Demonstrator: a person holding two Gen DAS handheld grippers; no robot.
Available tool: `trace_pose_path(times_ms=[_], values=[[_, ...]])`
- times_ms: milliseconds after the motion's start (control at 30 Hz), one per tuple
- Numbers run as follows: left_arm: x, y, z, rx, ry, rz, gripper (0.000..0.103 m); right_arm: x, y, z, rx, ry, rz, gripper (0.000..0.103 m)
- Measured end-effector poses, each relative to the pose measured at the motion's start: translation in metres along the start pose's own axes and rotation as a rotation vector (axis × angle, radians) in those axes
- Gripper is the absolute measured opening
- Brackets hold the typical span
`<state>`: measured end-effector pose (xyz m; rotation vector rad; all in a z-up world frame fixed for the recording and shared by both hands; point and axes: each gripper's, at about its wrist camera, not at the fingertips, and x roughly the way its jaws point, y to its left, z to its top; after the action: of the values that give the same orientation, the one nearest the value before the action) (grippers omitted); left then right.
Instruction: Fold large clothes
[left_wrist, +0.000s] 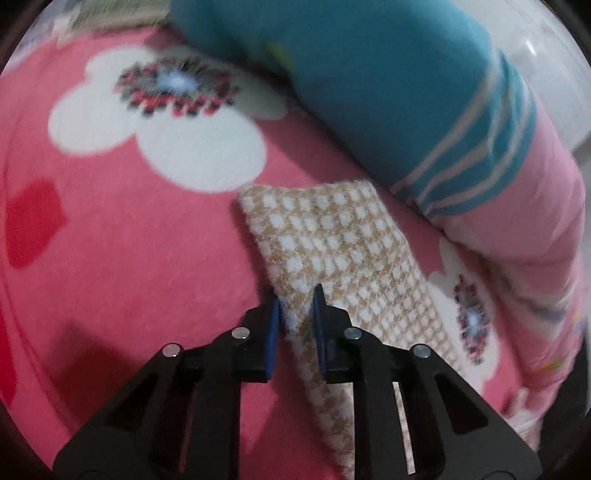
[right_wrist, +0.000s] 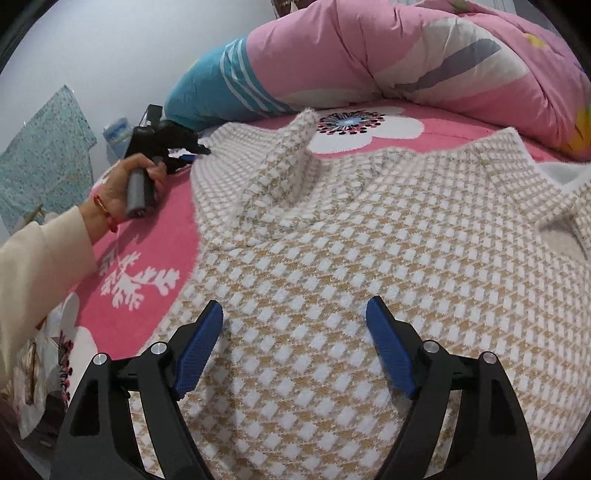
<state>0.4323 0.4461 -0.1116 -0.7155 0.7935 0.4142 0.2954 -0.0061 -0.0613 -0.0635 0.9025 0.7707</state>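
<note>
A beige-and-white checked sweater (right_wrist: 351, 240) lies spread on a pink flowered blanket (right_wrist: 147, 229). One sleeve (right_wrist: 291, 158) is raised in a ridge across its upper part. My right gripper (right_wrist: 295, 314) hovers open over the sweater's body, with nothing between its blue pads. In the left wrist view a strip of the sweater (left_wrist: 332, 236) runs away from me, and my left gripper (left_wrist: 297, 299) is shut on its near edge. The right wrist view shows that left gripper (right_wrist: 190, 157) at the sweater's far left corner, held by a person's hand (right_wrist: 122, 188).
A rolled quilt, teal (left_wrist: 369, 74) and pink (right_wrist: 369, 55), lies along the far side of the bed behind the sweater. A teal patterned cloth (right_wrist: 44, 155) hangs against the wall at left. A cream sleeve (right_wrist: 44, 258) reaches in from the left edge.
</note>
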Motion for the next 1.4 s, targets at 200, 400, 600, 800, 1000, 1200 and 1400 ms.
trace_pose_path(times_ms=[200,400,600,800,1000,1200,1400], values=[[-0.079,-0.073,-0.011,0.251,-0.18,0.101,0.013,-0.007,-0.012,0.0,0.059,-0.025,0.059,0.078],[-0.22,-0.192,-0.076,0.631,-0.356,0.023,0.013,-0.037,-0.033,0.008,0.196,-0.055,0.12,0.078],[-0.282,-0.253,-0.19,0.792,-0.292,-0.135,0.013,-0.153,-0.046,-0.007,0.229,-0.154,0.039,0.078],[-0.22,-0.231,-0.312,0.696,-0.02,-0.255,0.018,-0.22,-0.075,-0.077,0.279,-0.075,-0.078,0.082],[-0.16,-0.186,-0.368,0.633,0.086,-0.224,0.041,-0.218,-0.118,-0.129,0.434,0.105,-0.037,0.082],[-0.205,-0.172,-0.354,0.584,-0.006,-0.316,0.09,-0.216,-0.128,-0.102,0.448,0.055,0.083,0.082],[-0.192,-0.15,-0.347,0.558,0.046,-0.175,0.091,-0.183,-0.114,-0.067,0.517,0.048,0.298,0.082]])
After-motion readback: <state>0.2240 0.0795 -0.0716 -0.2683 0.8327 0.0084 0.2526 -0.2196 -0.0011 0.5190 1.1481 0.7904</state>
